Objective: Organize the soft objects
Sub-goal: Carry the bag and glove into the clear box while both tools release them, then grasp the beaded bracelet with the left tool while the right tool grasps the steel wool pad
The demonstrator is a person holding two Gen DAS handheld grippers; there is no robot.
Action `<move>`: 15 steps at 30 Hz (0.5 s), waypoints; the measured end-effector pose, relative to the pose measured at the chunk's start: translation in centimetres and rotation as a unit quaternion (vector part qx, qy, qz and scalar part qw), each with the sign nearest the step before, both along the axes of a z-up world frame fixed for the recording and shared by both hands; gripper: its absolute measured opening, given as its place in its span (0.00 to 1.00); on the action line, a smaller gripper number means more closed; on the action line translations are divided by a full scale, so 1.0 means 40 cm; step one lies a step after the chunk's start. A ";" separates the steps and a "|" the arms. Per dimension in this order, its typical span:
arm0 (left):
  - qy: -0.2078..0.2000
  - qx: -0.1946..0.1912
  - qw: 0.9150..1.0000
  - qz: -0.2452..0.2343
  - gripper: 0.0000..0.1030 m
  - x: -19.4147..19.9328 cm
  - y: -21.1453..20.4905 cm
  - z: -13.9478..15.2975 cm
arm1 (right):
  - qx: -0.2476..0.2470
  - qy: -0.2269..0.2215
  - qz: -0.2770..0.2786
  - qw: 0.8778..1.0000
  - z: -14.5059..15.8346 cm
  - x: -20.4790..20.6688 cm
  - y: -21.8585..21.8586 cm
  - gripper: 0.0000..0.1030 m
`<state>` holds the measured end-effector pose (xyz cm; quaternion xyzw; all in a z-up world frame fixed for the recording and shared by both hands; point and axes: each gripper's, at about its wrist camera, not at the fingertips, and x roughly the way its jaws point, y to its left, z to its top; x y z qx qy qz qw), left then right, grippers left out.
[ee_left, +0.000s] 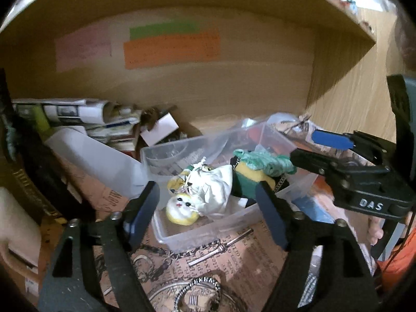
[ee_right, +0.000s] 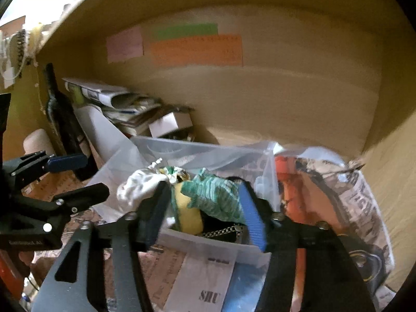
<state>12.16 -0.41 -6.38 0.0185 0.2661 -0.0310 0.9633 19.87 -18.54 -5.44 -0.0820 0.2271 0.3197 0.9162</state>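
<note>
A clear plastic box (ee_left: 182,234) stands on the shelf floor. In it lie a white and yellow soft doll (ee_left: 200,195), a yellow and green soft toy (ee_left: 253,179) and a teal yarn bundle (ee_left: 262,160). My left gripper (ee_left: 208,208) is open and empty, just in front of the box near the doll. My right gripper (ee_right: 202,213) is open, its fingers either side of the yarn bundle (ee_right: 215,195) and the yellow toy (ee_right: 188,218). It also shows at the right of the left wrist view (ee_left: 312,150).
Rolled newspapers and papers (ee_left: 85,117) pile up at the back left beside a small white box (ee_left: 158,128). A plastic bag with orange contents (ee_right: 293,184) lies right of the box. Chains and a key (ee_left: 197,249) lie in front. Coloured notes (ee_left: 169,44) are on the back wall.
</note>
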 end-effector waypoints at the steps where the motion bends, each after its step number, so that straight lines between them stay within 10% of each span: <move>1: -0.005 -0.002 1.000 0.001 0.84 -0.011 0.002 0.005 | 0.000 -0.010 0.001 1.000 0.008 -0.016 -0.005 0.62; 5: -0.022 -0.009 1.000 0.011 0.96 -0.066 0.016 0.021 | 0.005 -0.029 0.007 1.000 0.025 -0.068 -0.020 0.79; 15: 0.011 -0.021 0.999 0.025 0.98 -0.133 0.044 -0.033 | 0.005 -0.014 0.031 0.999 -0.010 -0.159 -0.033 0.84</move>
